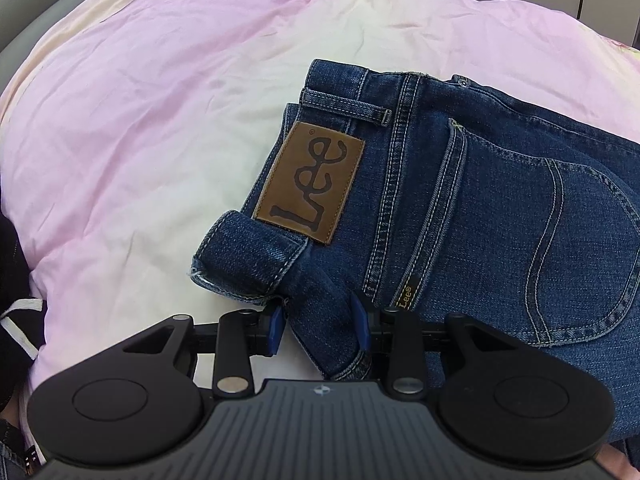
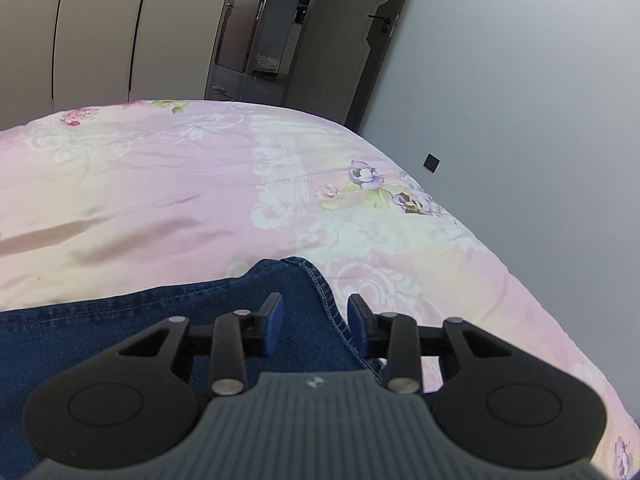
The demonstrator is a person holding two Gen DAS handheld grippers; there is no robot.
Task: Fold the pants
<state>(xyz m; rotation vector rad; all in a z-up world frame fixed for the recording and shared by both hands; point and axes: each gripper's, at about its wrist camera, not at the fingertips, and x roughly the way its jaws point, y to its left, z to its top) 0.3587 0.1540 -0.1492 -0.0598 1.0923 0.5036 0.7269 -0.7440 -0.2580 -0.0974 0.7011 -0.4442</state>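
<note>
Mid-fold: jeans [image 1: 480, 200] lying on pink duvet [image 1: 140, 120], left gripper [image 1: 318, 326] parted around hem fabric (grip unclear), right gripper [image 2: 315, 322] parted over denim edge; next, pinching both

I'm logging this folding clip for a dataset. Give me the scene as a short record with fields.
surface: pink floral quilt on a bed
garment: blue jeans, back side up, brown Lee patch showing
fold state: a cuffed leg end lies by the waistband
left gripper: open, denim fold between the fingers
right gripper: open, over a seamed edge of the jeans
background: wardrobe doors, open doorway
</note>
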